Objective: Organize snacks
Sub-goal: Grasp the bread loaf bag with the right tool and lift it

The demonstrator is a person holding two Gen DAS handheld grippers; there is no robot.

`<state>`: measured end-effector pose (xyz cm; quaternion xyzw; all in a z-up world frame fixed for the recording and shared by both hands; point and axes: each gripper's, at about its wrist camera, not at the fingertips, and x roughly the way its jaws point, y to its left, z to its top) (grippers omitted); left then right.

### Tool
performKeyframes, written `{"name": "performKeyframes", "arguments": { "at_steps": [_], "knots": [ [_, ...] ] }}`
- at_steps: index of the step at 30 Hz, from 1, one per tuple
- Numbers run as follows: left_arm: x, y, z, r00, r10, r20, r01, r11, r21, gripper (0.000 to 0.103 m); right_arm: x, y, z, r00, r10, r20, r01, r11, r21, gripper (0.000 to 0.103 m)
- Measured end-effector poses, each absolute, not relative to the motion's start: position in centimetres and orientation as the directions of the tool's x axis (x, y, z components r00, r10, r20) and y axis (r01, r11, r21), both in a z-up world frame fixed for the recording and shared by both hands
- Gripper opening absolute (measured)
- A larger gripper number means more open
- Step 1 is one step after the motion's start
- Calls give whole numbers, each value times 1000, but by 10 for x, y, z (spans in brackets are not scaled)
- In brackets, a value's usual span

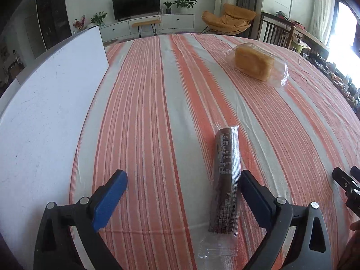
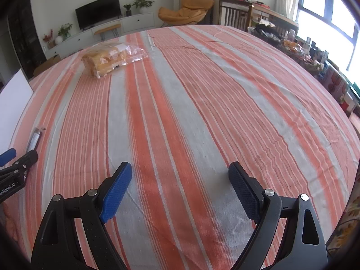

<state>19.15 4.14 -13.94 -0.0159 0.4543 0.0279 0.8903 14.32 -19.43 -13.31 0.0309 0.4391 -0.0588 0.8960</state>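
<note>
A dark brown snack bar in clear wrap (image 1: 225,180) lies lengthwise on the striped tablecloth (image 1: 157,112), just inside the right finger of my left gripper (image 1: 183,175), which is open and empty. A bagged yellow bread loaf (image 1: 254,61) lies farther back on the right. In the right wrist view my right gripper (image 2: 180,168) is open and empty over bare cloth. The loaf (image 2: 105,60) is far back on the left there. The snack bar (image 2: 34,138) shows at the left edge, next to the left gripper's fingers (image 2: 24,159).
A white board (image 1: 45,103) covers the table's left side. The right gripper's tip (image 1: 346,180) shows at the right edge of the left wrist view. A cluttered shelf (image 2: 315,54) lies beyond the table's right edge. A TV, plants and an orange chair stand behind.
</note>
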Motion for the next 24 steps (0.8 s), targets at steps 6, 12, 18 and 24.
{"name": "performKeyframes", "arguments": {
  "at_steps": [6,12,18,24],
  "knots": [
    [191,40,-141,584,38,-811,-64,998,1,103,165,-191,-127,550,65,-833,-107,994,7,89],
    [192,41,-141,584,38,-811,-64,998,1,103,237,-175,-71,610,177,-773,-333,942,-47,88],
    [192,41,-141,584,38,-811,-65,998,0,103,328,-118,-69,518,205,-831,-522,845,-117,88],
    [194,41,-142,584,37,-811,-67,998,-2,103,398,-102,-119,418,190,-888,-391,920,12,89]
  ]
}}
